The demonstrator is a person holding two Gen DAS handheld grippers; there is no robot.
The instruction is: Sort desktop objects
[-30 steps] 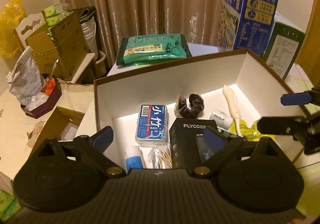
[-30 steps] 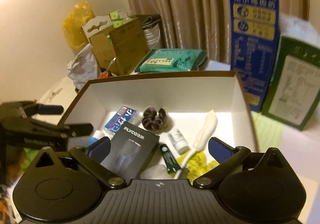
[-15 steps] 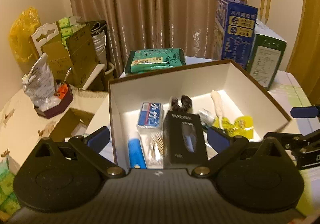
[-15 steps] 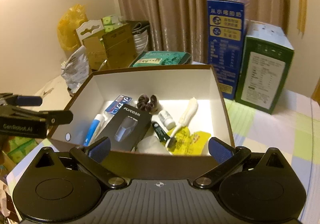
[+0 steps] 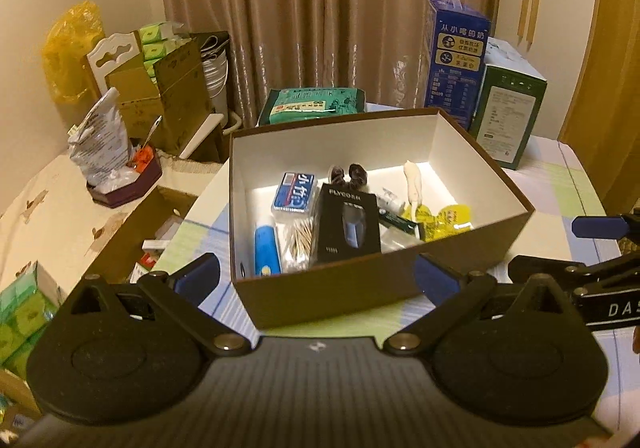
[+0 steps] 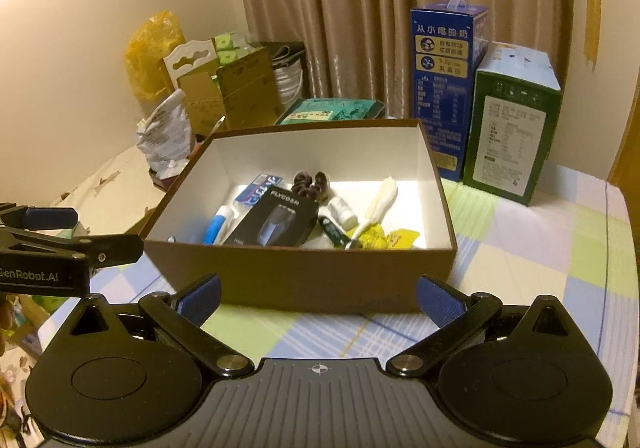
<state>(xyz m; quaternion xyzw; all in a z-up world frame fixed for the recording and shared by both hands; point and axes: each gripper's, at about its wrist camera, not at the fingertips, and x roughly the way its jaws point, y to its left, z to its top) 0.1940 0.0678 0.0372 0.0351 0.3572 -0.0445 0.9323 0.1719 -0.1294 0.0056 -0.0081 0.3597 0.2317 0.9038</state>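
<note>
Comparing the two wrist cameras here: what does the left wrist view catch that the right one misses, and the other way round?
Only the left wrist view shows the cotton swabs inside the brown box, an open carton of clutter on the floor, and the right gripper at its right edge. Only the right wrist view shows the left gripper at its left edge. Both show the black FLYCO box, dark scrunchie, blue tube, yellow packets and blue carton.

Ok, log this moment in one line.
left tongs: open, empty | right tongs: open, empty | brown box: filled, on table | black shaver box: inside
</note>
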